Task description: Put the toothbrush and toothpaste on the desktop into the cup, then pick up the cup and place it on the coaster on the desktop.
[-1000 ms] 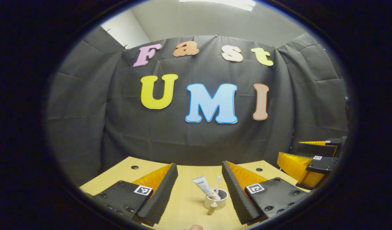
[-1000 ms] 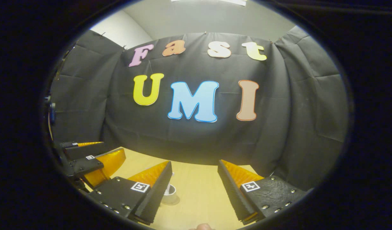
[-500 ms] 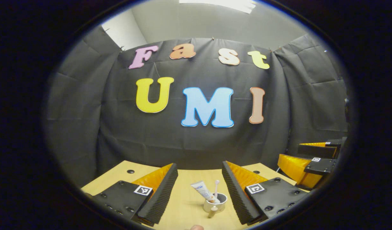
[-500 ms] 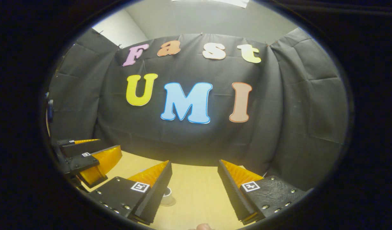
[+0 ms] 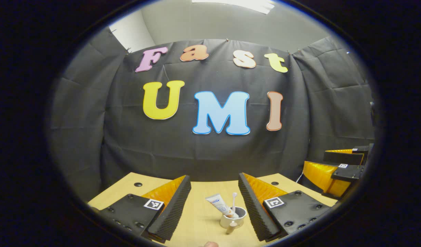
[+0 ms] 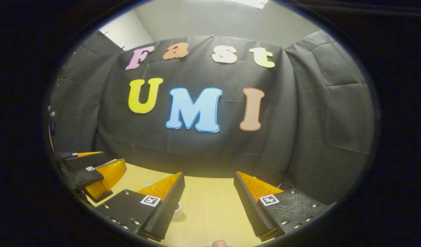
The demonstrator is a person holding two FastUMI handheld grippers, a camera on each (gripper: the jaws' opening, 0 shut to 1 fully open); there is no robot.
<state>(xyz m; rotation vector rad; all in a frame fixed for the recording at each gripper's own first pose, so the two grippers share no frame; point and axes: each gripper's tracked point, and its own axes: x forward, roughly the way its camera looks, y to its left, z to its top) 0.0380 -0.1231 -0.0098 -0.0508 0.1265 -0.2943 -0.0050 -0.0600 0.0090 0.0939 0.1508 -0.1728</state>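
Note:
A white cup (image 5: 233, 219) stands upright on the wooden desktop (image 5: 200, 219), its handle toward me. A toothpaste tube (image 5: 218, 203) and a white toothbrush (image 5: 233, 201) lean inside it. My left gripper (image 5: 214, 178) is open, with the cup low between its fingers and touching neither. In the right gripper view the cup (image 6: 178, 215) peeks out beside the left finger, on a pale round base that I cannot identify. My right gripper (image 6: 208, 175) is open over bare desktop (image 6: 210, 212) and holds nothing.
The right gripper (image 5: 337, 171) shows far right in the left gripper view; the left gripper (image 6: 94, 173) shows far left in the right gripper view. Black cloth walls close the desk's far edge. Two small holes (image 5: 137, 184) (image 5: 275, 183) mark the far desktop. A person's fingertip (image 5: 208, 244) shows at the bottom.
Both grippers stayed open. The two grippers have drifted apart toward each view's edge. In the right gripper view the cup has slipped farther behind the left finger.

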